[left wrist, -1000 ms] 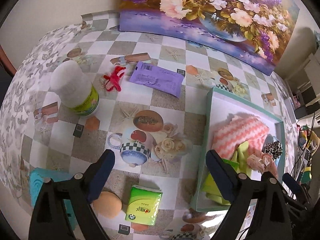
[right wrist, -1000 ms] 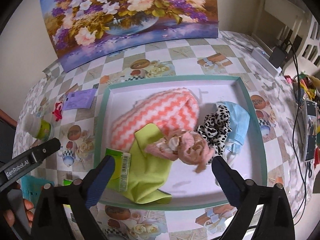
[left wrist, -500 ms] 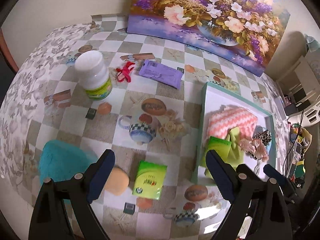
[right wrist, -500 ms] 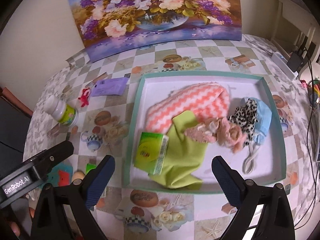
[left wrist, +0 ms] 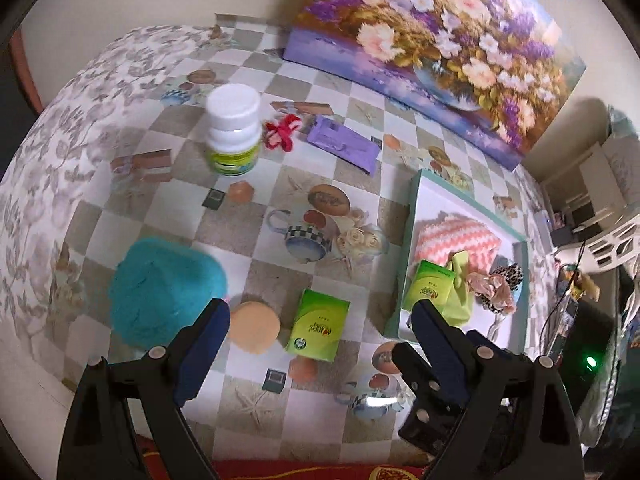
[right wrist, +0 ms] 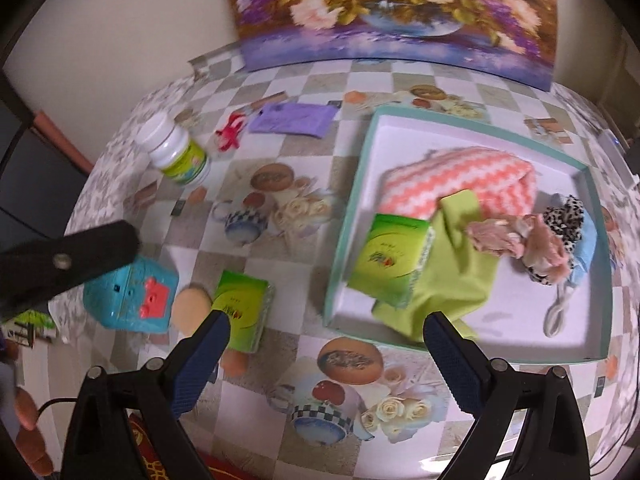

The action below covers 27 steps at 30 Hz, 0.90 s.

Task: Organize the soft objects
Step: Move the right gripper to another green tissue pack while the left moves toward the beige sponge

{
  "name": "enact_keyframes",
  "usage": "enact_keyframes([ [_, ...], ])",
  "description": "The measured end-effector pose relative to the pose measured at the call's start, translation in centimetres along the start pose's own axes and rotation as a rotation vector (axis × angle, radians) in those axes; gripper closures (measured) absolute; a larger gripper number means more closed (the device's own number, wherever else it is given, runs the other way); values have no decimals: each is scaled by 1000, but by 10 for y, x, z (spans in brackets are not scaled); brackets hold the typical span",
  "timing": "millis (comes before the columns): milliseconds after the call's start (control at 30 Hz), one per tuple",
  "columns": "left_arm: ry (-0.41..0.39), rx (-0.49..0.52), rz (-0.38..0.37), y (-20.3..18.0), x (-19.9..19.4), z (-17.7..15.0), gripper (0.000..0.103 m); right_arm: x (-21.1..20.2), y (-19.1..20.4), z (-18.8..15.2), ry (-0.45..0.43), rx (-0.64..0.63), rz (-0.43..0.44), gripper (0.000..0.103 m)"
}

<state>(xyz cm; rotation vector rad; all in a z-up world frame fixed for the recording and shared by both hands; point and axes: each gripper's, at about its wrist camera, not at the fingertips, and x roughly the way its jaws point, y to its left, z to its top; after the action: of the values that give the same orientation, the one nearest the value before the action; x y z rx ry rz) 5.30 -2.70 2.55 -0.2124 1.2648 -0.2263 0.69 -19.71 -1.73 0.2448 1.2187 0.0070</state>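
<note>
Both grippers hung over the near table edge, jaws wide apart, nothing between them: the left gripper (left wrist: pixel 320 316) at six o'clock of its view, the right gripper (right wrist: pixel 326 328) likewise.

The sorting looked well along. From the left, a teal plush toy (left wrist: pixel 160 284), a round peach sponge (left wrist: pixel 255 327) and one green tissue pack (left wrist: pixel 319 330) still lay outside, at about seven to six o'clock.

The teal-rimmed tray (right wrist: pixel 345 216), at three o'clock, held one tissue pack (right wrist: pixel 390 258), one lime cloth (right wrist: pixel 452 276), one chevron towel (right wrist: pixel 452 178), a pink ruffled piece, one leopard scrunchie (right wrist: pixel 570 210) and, possibly, a blue face mask.

Two tissue packs in all.
</note>
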Motion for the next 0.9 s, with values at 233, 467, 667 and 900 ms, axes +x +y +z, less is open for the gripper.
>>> enact_keyframes([
  [233,-12,-44,10,19,-7,-23,11,3,10,-3,23,-33,28,4],
  [467,23,-50,3,23,4,-39,11,5,6,-5,45,-27,8,4],
  [667,33,-70,32,26,17,-47,11,4,-11,0,33,30,-3,5],
  [900,28,-143,76,30,33,-53,11,8,-8,15,23,35,48,18],
])
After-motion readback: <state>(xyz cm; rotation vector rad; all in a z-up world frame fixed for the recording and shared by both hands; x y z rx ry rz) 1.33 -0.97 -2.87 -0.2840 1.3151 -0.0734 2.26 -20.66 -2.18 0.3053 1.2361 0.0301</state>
